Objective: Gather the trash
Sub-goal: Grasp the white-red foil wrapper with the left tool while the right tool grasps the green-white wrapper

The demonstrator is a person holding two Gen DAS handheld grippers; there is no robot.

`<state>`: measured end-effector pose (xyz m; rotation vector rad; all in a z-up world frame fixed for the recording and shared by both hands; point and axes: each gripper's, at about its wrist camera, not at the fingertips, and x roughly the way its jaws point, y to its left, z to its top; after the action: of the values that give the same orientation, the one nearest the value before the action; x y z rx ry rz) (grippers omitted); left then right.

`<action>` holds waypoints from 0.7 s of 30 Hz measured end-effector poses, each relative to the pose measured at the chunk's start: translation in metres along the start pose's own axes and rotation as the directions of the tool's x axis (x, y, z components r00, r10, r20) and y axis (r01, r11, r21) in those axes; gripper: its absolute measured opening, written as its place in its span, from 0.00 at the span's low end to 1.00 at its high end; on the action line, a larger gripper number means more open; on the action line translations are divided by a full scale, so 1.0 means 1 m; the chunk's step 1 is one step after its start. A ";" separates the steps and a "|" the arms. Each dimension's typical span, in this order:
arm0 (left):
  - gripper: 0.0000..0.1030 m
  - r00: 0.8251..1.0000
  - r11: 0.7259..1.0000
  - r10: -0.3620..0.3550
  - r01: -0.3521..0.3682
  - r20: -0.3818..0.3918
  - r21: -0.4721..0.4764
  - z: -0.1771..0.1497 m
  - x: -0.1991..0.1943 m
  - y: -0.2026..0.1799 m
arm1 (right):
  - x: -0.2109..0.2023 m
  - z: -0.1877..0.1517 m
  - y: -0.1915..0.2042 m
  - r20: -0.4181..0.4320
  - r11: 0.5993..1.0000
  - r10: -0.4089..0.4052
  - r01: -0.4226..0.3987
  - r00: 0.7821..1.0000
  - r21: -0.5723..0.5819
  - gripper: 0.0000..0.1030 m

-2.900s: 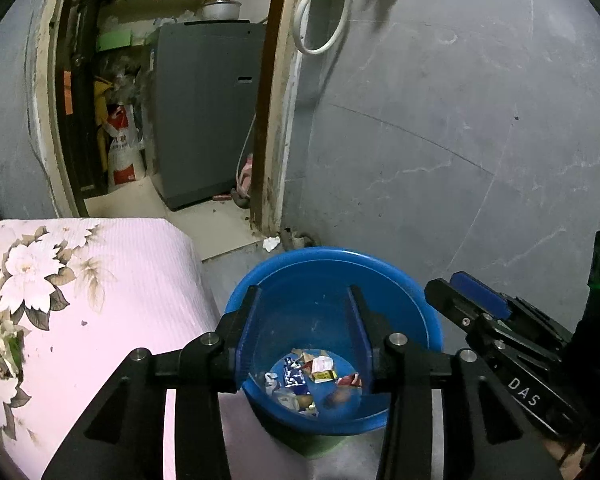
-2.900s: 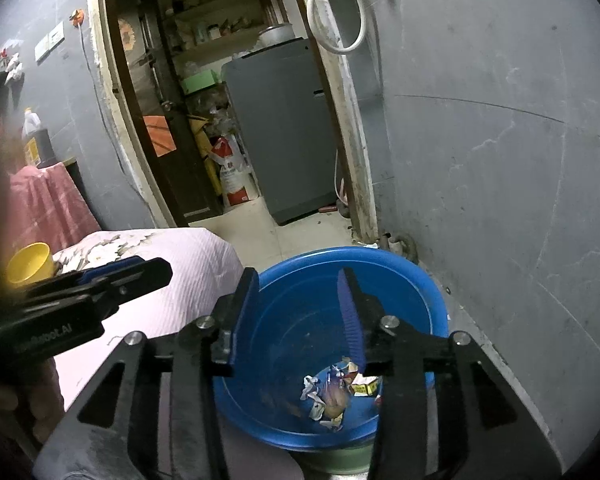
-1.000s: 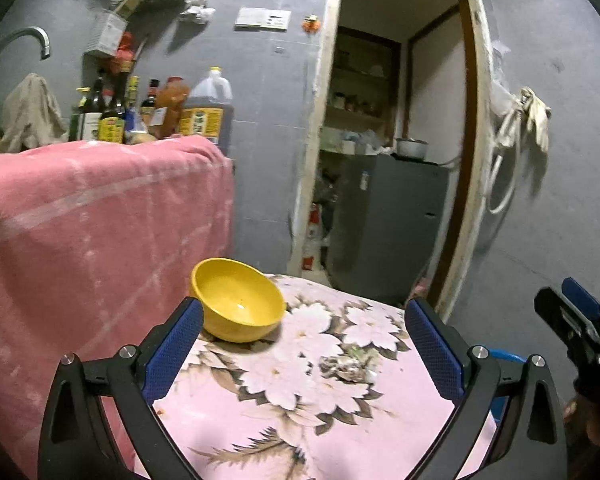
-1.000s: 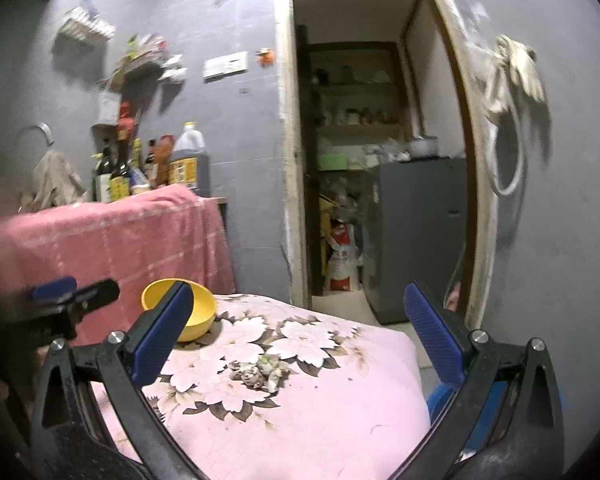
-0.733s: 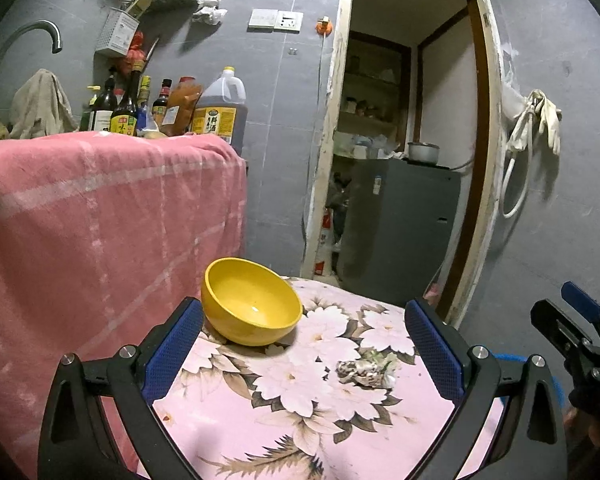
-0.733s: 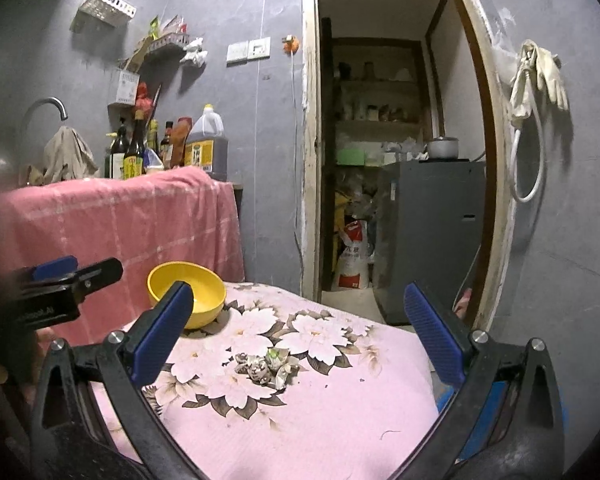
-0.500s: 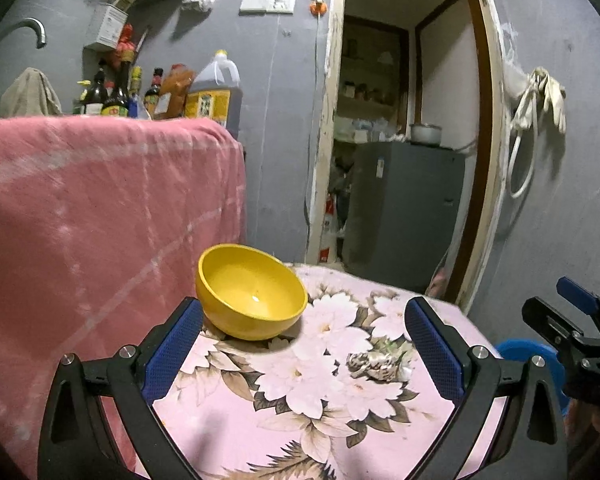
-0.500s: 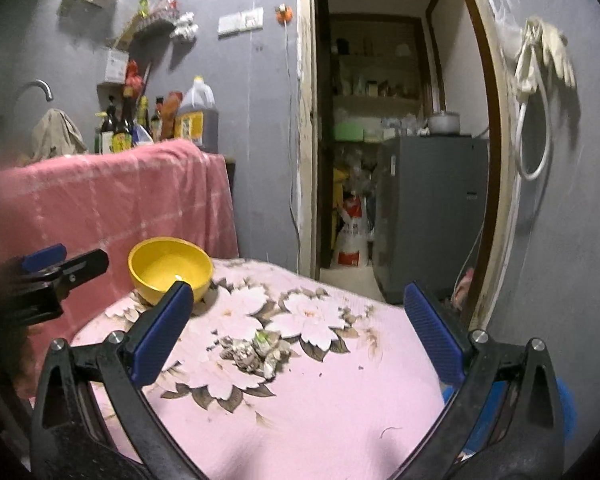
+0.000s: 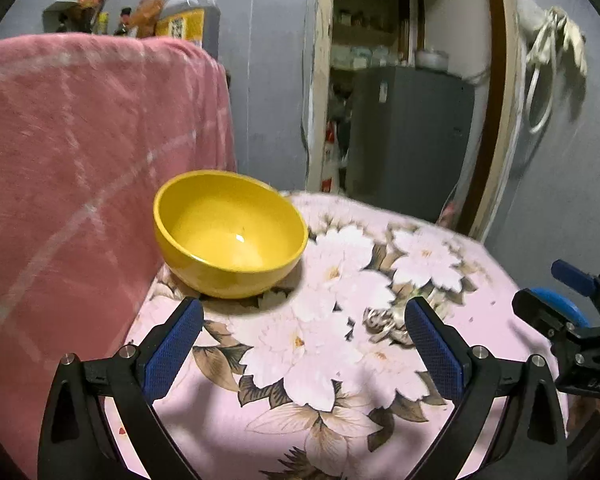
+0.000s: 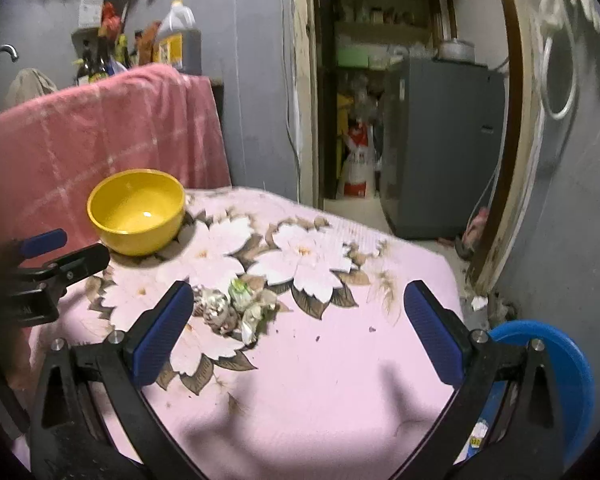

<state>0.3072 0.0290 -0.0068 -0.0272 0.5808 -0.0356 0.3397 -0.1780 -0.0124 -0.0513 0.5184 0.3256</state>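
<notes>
Your left claw [image 9: 304, 344] is wide open, nothing btwn its blue pads; it hangs over the worktop w/ the pink floral cloth [image 9: 340, 420]. Your right claw [image 10: 296, 328] is spread wide too, empty, above the same cloth.

Trash: a small heap of crumpled wrappers, grey-white w/ a green bit [image 10: 236, 308], lies on the cloth just ahead of the right claw, nearer its left pad [image 10: 162, 332] than its right one. From the left claw the same heap [image 9: 384, 322] sits just ahead and beside its right pad [image 9: 432, 346]; can't tell if it touches.

Round yellow glossy bowl [image 9: 230, 232] stands upright ahead-left of the left claw, close to the hanging pink checked towel [image 9: 80, 160]. From the right claw it's far ahead-left, well apart from the heap.

Blue round plastic basin [image 10: 556, 376] is low, to the right of the right claw, off the worktop's edge; only part of the rim shows. Some scraps show at its bottom edge, too small to tell what they are.
</notes>
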 end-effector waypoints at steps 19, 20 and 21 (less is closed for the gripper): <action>0.95 0.980 1.000 -0.003 -0.002 -0.201 -0.022 -0.007 0.048 0.007 | 0.091 -0.012 0.007 -0.327 0.990 0.141 -0.132 0.934 0.049 0.74; 0.95 0.979 1.000 -0.005 0.000 -0.205 -0.021 -0.007 0.048 0.007 | 0.094 -0.012 0.007 -0.333 0.989 0.145 -0.136 0.932 0.051 0.72; 0.95 0.978 1.000 -0.007 0.003 -0.208 -0.020 -0.007 0.049 0.006 | 0.098 -0.012 0.008 -0.338 0.988 0.153 -0.143 0.928 0.054 0.68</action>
<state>0.3444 0.0329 -0.0398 -0.0441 0.7907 -0.0378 0.4115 -0.1438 -0.0707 -0.0412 0.8753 0.4613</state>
